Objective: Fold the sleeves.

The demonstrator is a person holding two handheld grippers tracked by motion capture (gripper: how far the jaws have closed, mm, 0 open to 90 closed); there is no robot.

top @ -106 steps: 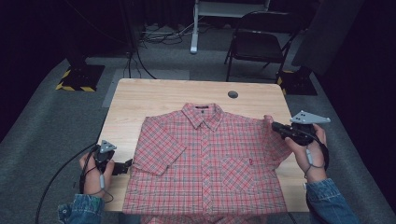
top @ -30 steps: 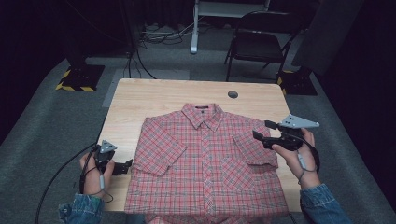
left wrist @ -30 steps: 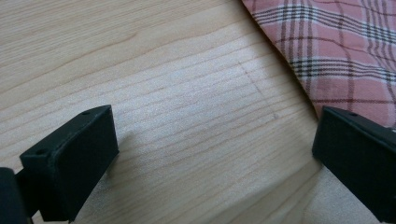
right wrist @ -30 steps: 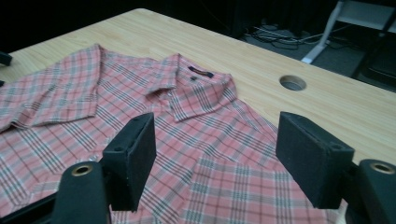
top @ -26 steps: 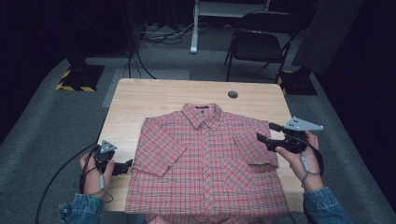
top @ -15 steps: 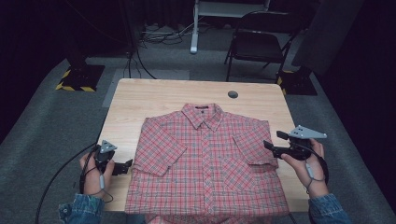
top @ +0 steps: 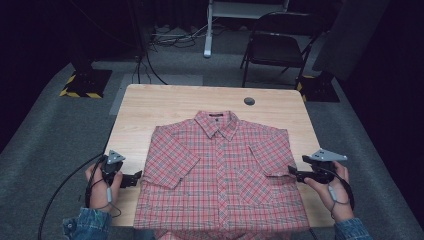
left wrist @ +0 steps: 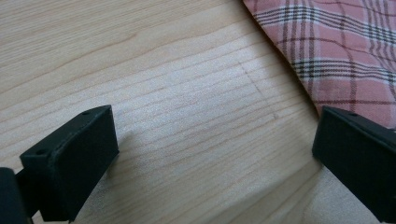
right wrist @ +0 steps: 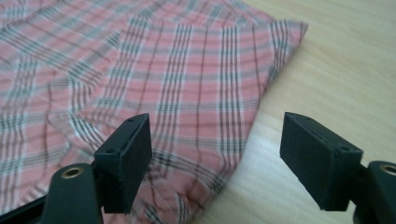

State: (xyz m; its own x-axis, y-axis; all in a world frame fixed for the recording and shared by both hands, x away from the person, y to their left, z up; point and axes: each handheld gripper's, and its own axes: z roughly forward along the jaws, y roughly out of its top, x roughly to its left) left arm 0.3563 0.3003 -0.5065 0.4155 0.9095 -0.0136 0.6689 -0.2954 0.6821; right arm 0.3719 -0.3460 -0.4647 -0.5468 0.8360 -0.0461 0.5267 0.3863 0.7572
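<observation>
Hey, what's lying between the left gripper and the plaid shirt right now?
Nothing: in the left gripper view, bare wood of the table runs between the open left gripper and the shirt, whose edge reaches one jaw.

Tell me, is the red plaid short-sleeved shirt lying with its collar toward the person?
No, the red plaid short-sleeved shirt lies with its collar toward the table's far edge.
</observation>
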